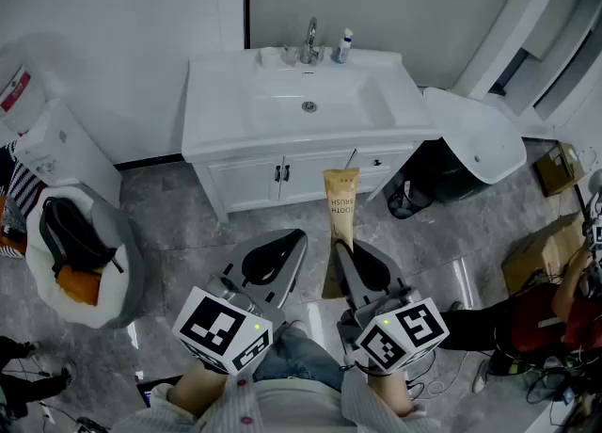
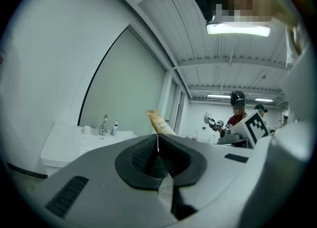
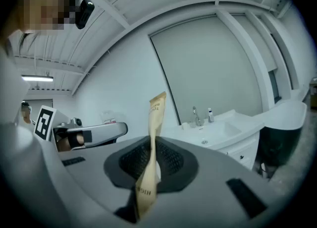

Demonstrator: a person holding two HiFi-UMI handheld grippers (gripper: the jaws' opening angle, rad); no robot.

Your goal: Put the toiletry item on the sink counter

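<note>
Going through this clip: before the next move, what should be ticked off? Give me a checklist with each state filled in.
1. Grip: right gripper shut on toothbrush packet: ok.
2. Spare hand: left gripper shut, nothing between its jaws: ok.
3. Bare space on sink counter beside the basin: ok.
4. Packet above the counter: not ok, held short of it.
5. The faucet and small bottle stand away from that bare space: ok.

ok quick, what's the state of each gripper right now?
Left gripper: closed, nothing between its jaws.
Right gripper: closed on the tan toothbrush pack.
</note>
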